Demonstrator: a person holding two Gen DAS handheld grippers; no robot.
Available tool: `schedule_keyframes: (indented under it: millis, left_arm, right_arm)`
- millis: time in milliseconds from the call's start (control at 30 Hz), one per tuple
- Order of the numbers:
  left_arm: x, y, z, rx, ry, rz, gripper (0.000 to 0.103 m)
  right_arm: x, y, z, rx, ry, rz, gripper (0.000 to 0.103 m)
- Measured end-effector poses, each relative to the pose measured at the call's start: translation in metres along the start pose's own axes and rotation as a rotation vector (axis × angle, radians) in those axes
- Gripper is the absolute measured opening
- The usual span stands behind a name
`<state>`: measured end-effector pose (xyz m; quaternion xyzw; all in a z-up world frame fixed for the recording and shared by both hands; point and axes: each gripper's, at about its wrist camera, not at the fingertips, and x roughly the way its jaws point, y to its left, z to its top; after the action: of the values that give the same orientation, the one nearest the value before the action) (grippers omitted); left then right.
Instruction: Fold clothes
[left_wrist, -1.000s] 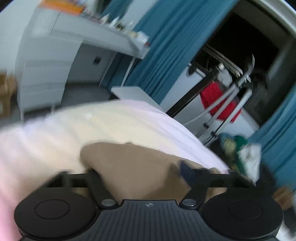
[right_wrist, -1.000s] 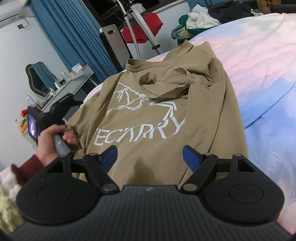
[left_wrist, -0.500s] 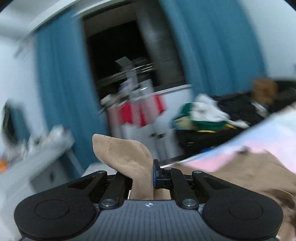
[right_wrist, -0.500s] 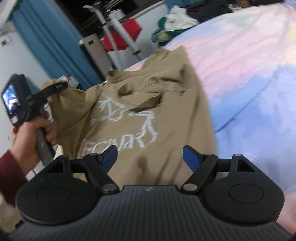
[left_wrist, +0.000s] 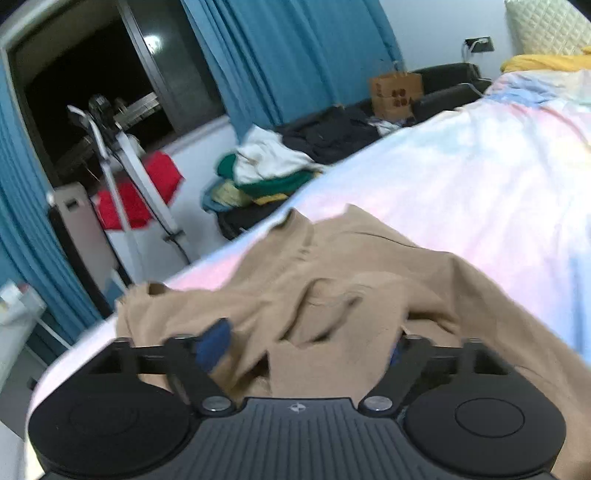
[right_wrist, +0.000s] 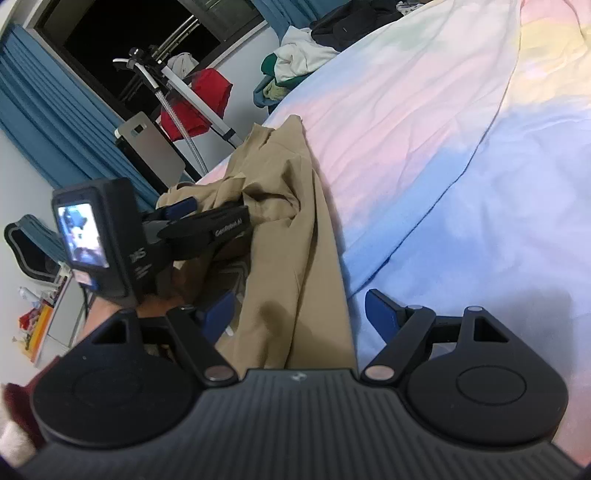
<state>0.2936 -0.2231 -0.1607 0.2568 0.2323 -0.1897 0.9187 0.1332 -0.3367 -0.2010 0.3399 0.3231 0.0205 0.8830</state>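
A tan T-shirt (right_wrist: 295, 229) lies on the pastel bed sheet (right_wrist: 424, 129), its left side folded over so that it forms a narrow strip and the white print is hidden. In the left wrist view the rumpled shirt (left_wrist: 351, 288) fills the space under my left gripper (left_wrist: 303, 347), which is open with its blue pads wide apart and nothing pinched. The right wrist view shows that left gripper (right_wrist: 214, 218) held in a hand, low over the shirt's upper part. My right gripper (right_wrist: 299, 314) is open above the shirt's lower right edge.
A pile of clothes (left_wrist: 266, 173) lies beyond the far edge of the bed sheet (left_wrist: 461, 177). A garment stand with red cloth (right_wrist: 199, 99) and blue curtains (left_wrist: 288, 55) are at the far left. A cardboard box (left_wrist: 395, 92) sits further back.
My left gripper, shut on the shirt's left side half a second ago, has carried it across the shirt and opened, letting go. The print is now covered. My right gripper stays open.
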Motion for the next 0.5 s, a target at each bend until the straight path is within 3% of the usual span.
schedule_keyframes:
  millis: [100, 267, 500]
  left_arm:
    - [-0.027, 0.026, -0.010, -0.063, 0.017, -0.085, 0.085]
    - [-0.120, 0.087, -0.038, -0.298, 0.040, -0.175, 0.089]
    - [-0.222, 0.160, -0.127, -0.536, 0.237, -0.171, 0.090]
  right_arm:
    - [0.003, 0.001, 0.000, -0.010, 0.006, 0.018, 0.080]
    - [-0.003, 0.011, 0.000, -0.062, -0.019, 0.056, 0.079]
    - [-0.020, 0.029, -0.006, -0.156, -0.035, 0.112, 0.079]
